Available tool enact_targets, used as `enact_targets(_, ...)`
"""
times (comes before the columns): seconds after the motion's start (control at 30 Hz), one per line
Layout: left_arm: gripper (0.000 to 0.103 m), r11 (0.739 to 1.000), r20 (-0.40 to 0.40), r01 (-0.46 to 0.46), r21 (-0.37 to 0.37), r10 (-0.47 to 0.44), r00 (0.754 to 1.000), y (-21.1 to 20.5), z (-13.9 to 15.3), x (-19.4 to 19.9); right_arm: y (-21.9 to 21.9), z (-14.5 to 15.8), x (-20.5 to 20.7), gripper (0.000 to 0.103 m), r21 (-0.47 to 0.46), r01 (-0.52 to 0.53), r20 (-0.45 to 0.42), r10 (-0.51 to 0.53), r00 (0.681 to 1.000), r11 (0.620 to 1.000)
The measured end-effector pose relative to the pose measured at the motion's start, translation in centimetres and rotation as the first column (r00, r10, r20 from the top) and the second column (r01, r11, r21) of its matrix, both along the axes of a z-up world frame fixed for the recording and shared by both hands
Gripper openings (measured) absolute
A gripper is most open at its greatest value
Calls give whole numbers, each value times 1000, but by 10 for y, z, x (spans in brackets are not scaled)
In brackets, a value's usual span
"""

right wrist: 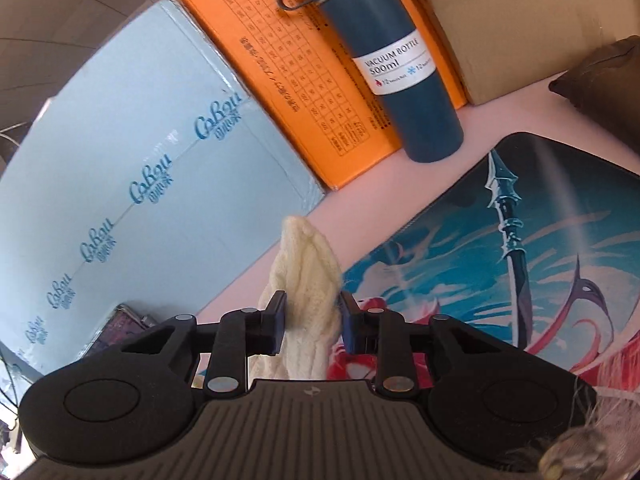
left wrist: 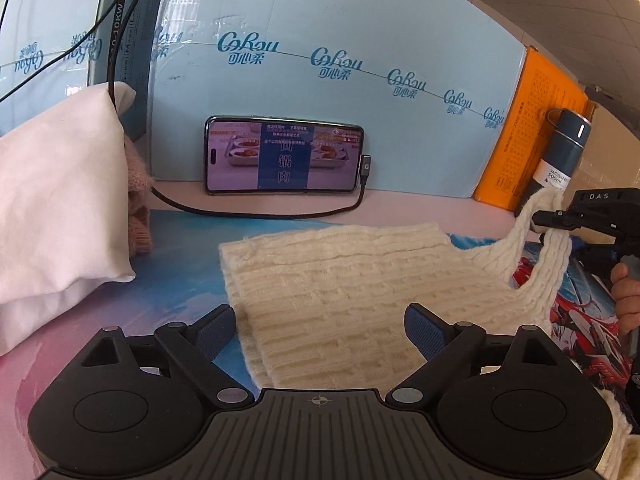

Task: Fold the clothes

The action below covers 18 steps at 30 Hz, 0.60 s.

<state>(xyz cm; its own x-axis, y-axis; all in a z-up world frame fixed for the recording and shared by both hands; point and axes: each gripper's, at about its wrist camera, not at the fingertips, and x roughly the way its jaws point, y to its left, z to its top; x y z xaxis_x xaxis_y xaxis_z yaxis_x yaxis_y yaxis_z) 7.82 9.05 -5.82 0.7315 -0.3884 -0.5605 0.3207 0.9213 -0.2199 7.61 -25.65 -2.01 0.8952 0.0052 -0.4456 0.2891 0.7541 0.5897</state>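
A cream ribbed knit garment (left wrist: 352,284) lies spread on the printed desk mat (left wrist: 188,292). My left gripper (left wrist: 320,328) hovers over its near edge with jaws wide apart and nothing pinched. At the right, my right gripper (left wrist: 538,218) is shut on a bunched corner of the knit and holds it lifted off the mat, so the cloth stretches up towards it. In the right wrist view the cream knit (right wrist: 310,280) is squeezed between the blue pads (right wrist: 279,320) of the right gripper (right wrist: 312,322). A person's hand (left wrist: 626,292) holds that gripper.
A phone (left wrist: 284,155) with a lit screen leans on a pale blue carton (left wrist: 360,40), its cable trailing over the table. A white cloth bundle (left wrist: 60,184) sits left. An orange box (right wrist: 304,80), dark blue vacuum bottle (right wrist: 392,52) and brown carton (right wrist: 520,20) stand behind the mat (right wrist: 520,260).
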Motion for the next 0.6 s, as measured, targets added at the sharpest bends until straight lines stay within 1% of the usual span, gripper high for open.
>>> enact_targets(0.07, 94, 1000, -1, 1, 1, -1, 1000, -1, 0, -1, 16, 16, -10, 25, 2, -70, 83, 70, 994, 998)
enact_targets(0.1, 94, 1000, -1, 1, 3, -1, 1000, -1, 0, -1, 27, 23, -14, 25, -1, -119, 118, 118, 986, 993)
enact_targets(0.17, 94, 1000, 0, 2, 6, -2, 1000, -2, 0, 0, 49, 32, -16, 26, -14, -235, 154, 234, 960, 972)
enact_targets(0.23, 94, 1000, -1, 1, 1, -1, 1000, -1, 1, 0, 71, 34, -14, 27, -13, -340, 149, 338, 929, 940)
enact_targets(0.27, 94, 1000, -2, 0, -2, 0, 1000, -1, 1, 0, 80, 33, -12, 27, -12, -375, 138, 373, 917, 927)
enact_targets(0.33, 94, 1000, -1, 1, -2, -1, 1000, -1, 1, 0, 97, 29, -9, 31, -30, -422, 106, 423, 900, 906)
enact_targets(0.37, 94, 1000, -1, 1, -2, -1, 1000, -1, 1, 0, 103, 27, -8, 42, -34, -448, 90, 449, 889, 894)
enact_targets(0.4, 94, 1000, -2, 1, -2, -1, 1000, -1, 1, 0, 109, 24, -8, 59, -33, -476, 74, 477, 876, 879)
enact_targets(0.43, 94, 1000, -2, 1, -2, -1, 1000, -1, 1, 0, 115, 22, -7, 68, -31, -504, 58, 505, 861, 863)
enact_targets(0.47, 94, 1000, -2, 1, -2, -1, 1000, -1, 1, 0, 118, 21, -8, 80, -21, -527, 58, 528, 847, 849)
enact_targets(0.53, 94, 1000, -2, 2, -4, -2, 1000, -1, 1, 0, 118, 23, -10, 82, -2, -560, 74, 558, 826, 829)
enact_targets(0.6, 94, 1000, -1, 2, -7, -2, 1000, -1, 1, 0, 116, 28, -15, 84, 0, -570, 99, 567, 818, 822)
